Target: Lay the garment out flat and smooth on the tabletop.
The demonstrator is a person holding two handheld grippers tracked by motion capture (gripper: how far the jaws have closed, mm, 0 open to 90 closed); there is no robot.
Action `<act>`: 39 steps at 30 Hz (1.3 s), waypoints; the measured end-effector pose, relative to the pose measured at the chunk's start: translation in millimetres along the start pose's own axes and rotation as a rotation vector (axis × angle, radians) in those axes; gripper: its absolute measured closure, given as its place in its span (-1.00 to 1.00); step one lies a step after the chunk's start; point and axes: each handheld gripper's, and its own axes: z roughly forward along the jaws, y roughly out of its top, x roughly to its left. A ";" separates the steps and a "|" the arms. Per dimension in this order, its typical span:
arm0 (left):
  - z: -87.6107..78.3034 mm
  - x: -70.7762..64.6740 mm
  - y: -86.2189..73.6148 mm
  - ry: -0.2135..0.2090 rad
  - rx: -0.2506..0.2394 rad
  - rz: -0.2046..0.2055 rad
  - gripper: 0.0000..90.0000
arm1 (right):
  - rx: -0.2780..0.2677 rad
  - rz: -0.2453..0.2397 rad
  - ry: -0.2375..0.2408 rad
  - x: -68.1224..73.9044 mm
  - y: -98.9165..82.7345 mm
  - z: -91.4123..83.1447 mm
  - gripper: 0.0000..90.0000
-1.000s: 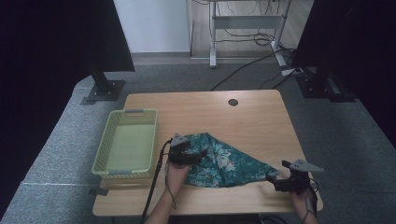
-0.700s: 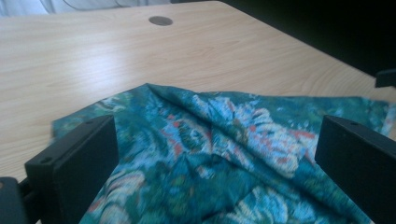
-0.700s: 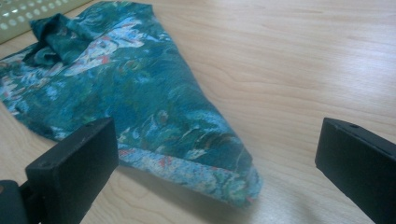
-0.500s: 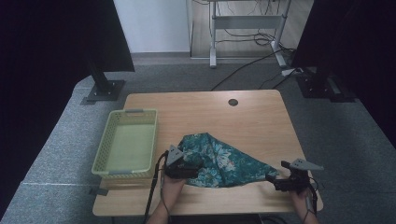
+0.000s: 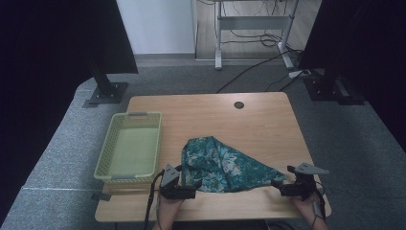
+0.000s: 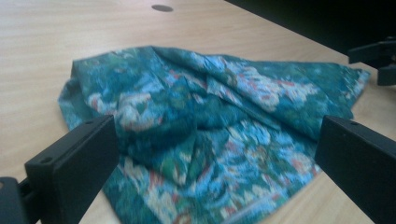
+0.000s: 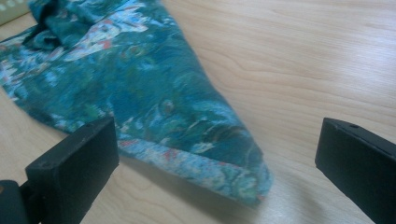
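Wooden table, patterned cloth, green basket, grey carpet.

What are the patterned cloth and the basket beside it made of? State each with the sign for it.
Cloth: looks like thin woven fabric, matte, teal floral print; it lies in soft folds with a hemmed edge. Basket: apparently moulded plastic, pale yellow-green; perforated lattice walls, rigid rim.

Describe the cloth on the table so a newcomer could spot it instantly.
On the light wooden table, look at the near edge, right of the pale green plastic basket. The crumpled teal fabric with a floral print lies there, tapering to a point on the right. It is the only soft, patterned thing on the tabletop.
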 end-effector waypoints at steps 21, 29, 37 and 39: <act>-19.7 1.4 -21.7 0.064 -0.091 0.047 -0.98 | 0.000 -0.039 -0.023 4.9 0.1 0.6 -1.00; -16.2 -1.1 -21.1 0.042 -0.091 0.073 -0.94 | 0.032 -0.052 -0.015 6.1 0.6 2.9 -1.00; -16.5 -1.8 -21.4 0.024 -0.093 0.079 -0.92 | 0.032 -0.089 0.026 10.0 10.2 1.1 -0.93; -16.5 -2.1 -21.4 0.024 -0.094 0.079 -0.91 | 0.018 -0.123 0.050 16.0 17.3 0.0 -0.88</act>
